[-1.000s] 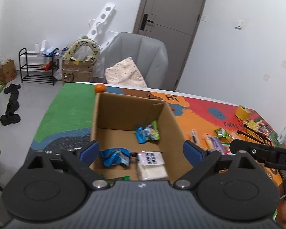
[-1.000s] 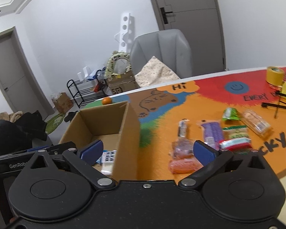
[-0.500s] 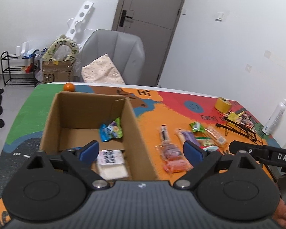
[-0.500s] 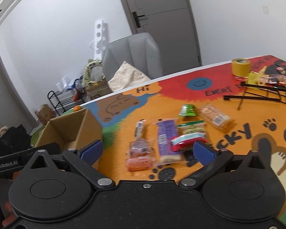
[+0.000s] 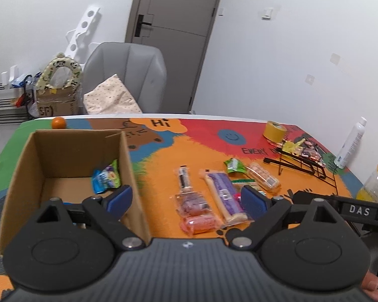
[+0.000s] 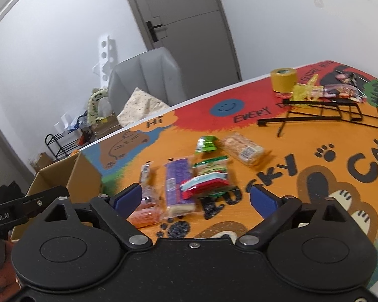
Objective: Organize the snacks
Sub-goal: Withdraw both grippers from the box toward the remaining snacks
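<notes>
Crinkly plastic snack packets (image 5: 209,201) are lying flat on the glossy table (image 6: 315,171) printed "LUCKY CAT"; one packet is leaning inside the cardboard box (image 5: 128,171). Left tool (image 5: 186,198) and right tool (image 6: 196,198) are closing, grasping nothing. Both views have swung from box toward packets; labels probably unreadable.

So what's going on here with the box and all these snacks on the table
A person is sorting snacks into a cardboard box with a handheld gripper in each hand. One blue-green packet is already inside. Both the left gripper and the right gripper hold nothing; their jaws are closing slightly in the air above the loose pile, which includes a purple bar and a red and white packet.
</notes>
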`<state>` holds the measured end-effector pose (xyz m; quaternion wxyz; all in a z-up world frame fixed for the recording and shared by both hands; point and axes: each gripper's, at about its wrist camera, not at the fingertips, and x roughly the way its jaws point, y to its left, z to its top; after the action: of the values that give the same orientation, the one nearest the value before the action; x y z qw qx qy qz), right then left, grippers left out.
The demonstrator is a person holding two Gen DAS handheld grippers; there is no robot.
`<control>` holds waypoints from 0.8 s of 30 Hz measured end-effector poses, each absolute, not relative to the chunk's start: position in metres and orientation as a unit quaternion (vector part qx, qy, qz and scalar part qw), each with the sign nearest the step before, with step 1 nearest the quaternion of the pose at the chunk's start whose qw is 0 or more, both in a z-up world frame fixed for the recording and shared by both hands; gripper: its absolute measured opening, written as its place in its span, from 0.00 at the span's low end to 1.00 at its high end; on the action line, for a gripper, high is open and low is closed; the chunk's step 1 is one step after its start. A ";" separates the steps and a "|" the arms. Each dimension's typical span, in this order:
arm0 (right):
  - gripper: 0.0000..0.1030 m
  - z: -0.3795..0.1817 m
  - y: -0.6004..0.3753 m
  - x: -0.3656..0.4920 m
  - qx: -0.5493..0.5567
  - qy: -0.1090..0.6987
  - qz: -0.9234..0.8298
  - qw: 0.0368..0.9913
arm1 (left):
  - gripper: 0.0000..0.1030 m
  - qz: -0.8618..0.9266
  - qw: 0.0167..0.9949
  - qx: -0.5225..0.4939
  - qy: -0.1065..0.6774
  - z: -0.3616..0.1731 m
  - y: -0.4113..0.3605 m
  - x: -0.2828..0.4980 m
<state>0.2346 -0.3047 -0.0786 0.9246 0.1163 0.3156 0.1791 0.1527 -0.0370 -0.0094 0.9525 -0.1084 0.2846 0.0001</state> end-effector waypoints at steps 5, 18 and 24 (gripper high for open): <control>0.89 -0.086 -0.313 0.238 0.119 0.319 0.172 0.924 | 0.82 -0.017 0.953 -0.101 0.286 -0.014 -0.054 0.163; 0.75 -0.108 -0.326 0.242 0.125 0.327 0.170 0.921 | 0.67 -0.029 0.944 -0.089 0.318 -0.048 -0.082 0.189; 0.69 -0.118 -0.327 0.248 0.135 0.333 0.179 0.916 | 0.67 -0.022 0.940 -0.082 0.331 -0.063 -0.089 0.197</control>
<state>0.2484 -0.3269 -0.1178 0.9159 0.1345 0.3332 0.1789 0.1972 -0.0887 -0.0628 0.9398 -0.0816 0.3311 -0.0216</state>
